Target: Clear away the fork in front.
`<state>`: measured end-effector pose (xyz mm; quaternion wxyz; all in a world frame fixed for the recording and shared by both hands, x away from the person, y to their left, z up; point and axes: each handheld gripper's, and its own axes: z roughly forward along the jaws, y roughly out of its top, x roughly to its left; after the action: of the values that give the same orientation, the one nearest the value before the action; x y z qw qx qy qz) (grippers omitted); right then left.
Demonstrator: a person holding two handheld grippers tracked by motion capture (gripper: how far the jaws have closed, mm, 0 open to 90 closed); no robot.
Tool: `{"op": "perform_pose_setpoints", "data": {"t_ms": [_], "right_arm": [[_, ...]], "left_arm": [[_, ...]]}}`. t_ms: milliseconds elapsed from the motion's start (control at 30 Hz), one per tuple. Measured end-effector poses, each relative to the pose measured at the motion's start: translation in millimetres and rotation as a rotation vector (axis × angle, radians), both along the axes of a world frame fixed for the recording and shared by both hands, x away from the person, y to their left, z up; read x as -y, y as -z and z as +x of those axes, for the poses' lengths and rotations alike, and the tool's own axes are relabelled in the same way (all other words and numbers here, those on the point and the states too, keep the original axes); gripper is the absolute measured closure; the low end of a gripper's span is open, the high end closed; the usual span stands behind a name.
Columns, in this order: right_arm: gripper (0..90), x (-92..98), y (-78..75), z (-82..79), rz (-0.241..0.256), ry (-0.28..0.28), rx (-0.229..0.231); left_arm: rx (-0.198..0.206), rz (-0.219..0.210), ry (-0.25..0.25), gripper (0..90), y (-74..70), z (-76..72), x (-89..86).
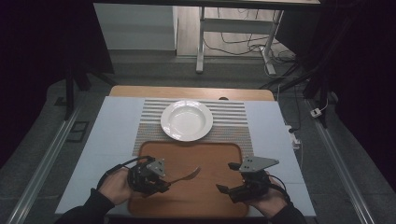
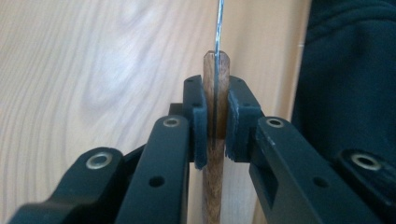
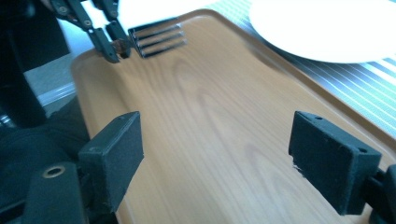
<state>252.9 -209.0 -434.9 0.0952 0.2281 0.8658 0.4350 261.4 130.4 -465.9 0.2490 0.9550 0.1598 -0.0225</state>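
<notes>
The left gripper (image 2: 216,122) sat closest to its own camera, its two black pads (image 2: 198,119) pinched against the flat sides of a fork's wooden handle (image 2: 215,182), which ran up between the jaws and stuck out a little past their tips; beyond that end a thin steel edge of the fork (image 2: 218,23) carried on away from the gripper, seen edge-on; under and behind it lay the pale wood grain of the tray (image 2: 93,70), and a dark sleeve (image 2: 345,74) stood just to the right of the jaws; in the high view the left gripper (image 1: 164,179) held the fork (image 1: 187,175) over the near half of the wooden tray (image 1: 210,158), the tines pointing away from it toward the other hand; the right gripper (image 1: 229,177) was well apart from the fork, its jaws spread wide with nothing between them; in the right gripper view those jaws (image 3: 215,154) framed bare tray (image 3: 210,116), the fork's tines (image 3: 156,39) showed far ahead and to the left in the other gripper's pinch, and a white deep plate (image 3: 327,28) lay ahead to the right on a striped placemat (image 3: 364,84), past the tray's far rim.
</notes>
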Motion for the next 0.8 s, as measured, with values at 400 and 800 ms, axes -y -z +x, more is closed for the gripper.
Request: {"op": "perform_pose_setpoints", "data": {"t_ms": [400,800], "right_arm": [[1.5,25.3,2.4,-8.6,-0.012,0.175,0.009],[0.0,49.8,2.9,-24.1,-0.031,0.302,0.025]], "left_arm": [[-0.096,-0.014,-0.269,79.8,4.6,-5.0,-17.0],[-0.122,-0.001,-0.444,79.6,11.4,-7.9,-25.2]]}}
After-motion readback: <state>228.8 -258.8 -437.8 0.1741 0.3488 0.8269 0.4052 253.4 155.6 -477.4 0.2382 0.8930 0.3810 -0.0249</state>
